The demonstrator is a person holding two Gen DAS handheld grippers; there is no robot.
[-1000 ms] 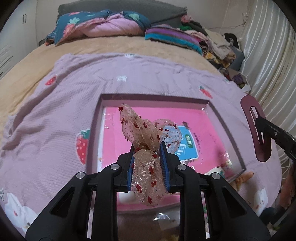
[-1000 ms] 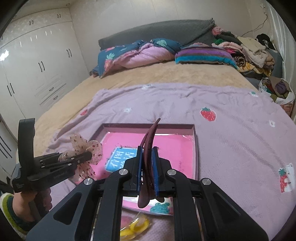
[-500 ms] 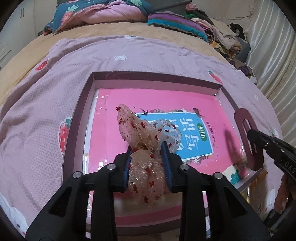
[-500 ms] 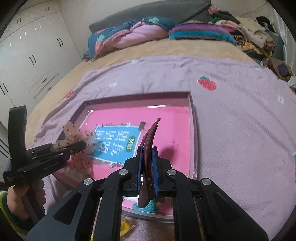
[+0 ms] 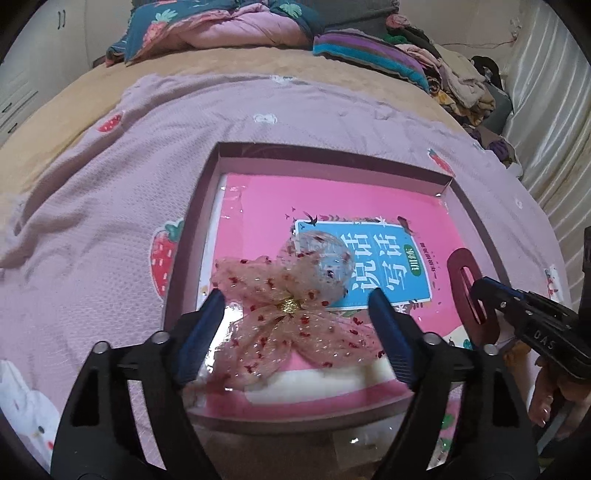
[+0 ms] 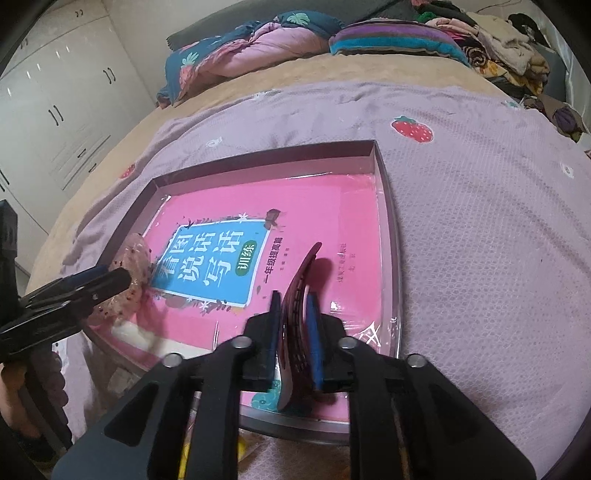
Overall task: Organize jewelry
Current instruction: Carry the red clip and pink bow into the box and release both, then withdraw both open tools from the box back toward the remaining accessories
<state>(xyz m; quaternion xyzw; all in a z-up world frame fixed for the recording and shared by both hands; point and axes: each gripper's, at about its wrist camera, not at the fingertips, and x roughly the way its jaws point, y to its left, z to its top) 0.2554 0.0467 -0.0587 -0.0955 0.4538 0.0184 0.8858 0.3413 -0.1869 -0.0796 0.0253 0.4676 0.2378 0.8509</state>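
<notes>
A sheer pink bow with red dots (image 5: 291,306) lies flat on the pink book in the shallow tray (image 5: 332,151). My left gripper (image 5: 297,295) straddles the bow with its jaws opening wide, and the pads are clear of it. In the right wrist view the bow (image 6: 129,258) shows behind the left gripper (image 6: 122,277). A dark red hair clip (image 6: 299,295) stands on edge between the pads of my right gripper (image 6: 295,306), low over the tray's near right part (image 6: 388,236). Those jaws are opening, but both pads still touch the clip (image 5: 467,280).
The tray rests on a lilac strawberry blanket (image 6: 480,221) spread over a bed. Pillows and folded quilts (image 5: 221,29) lie at the head, with piled clothes (image 6: 509,44) at the far right. White wardrobes (image 6: 55,110) stand on the left. A yellow item (image 6: 236,450) lies just before the tray.
The left jaws have spread and the bow has dropped flat onto the book. The right gripper has come down to the tray with the clip, and its jaws have parted slightly.
</notes>
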